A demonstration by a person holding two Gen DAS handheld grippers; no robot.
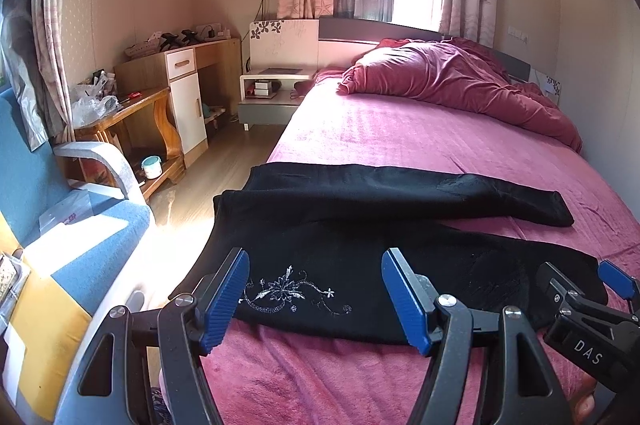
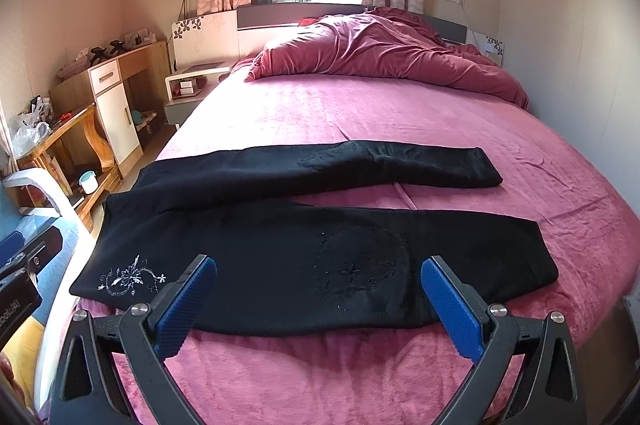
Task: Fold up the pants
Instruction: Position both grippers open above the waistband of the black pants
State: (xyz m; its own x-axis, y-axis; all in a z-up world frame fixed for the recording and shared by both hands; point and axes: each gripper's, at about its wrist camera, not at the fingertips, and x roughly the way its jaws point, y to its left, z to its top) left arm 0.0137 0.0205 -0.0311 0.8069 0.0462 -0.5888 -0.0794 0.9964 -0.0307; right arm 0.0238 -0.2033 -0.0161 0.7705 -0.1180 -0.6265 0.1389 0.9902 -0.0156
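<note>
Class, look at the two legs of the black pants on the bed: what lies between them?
Only a bare wedge of pink bedsheet separates the far leg and near leg of the black pants, clearest in the right wrist view.

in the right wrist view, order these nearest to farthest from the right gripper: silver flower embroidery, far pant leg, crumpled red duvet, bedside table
1. Silver flower embroidery on the black pants, just left of the right gripper.
2. Far pant leg, straight ahead, mid-bed.
3. Crumpled red duvet at the head of the bed, and the white bedside table, far left: too close to call.
</note>
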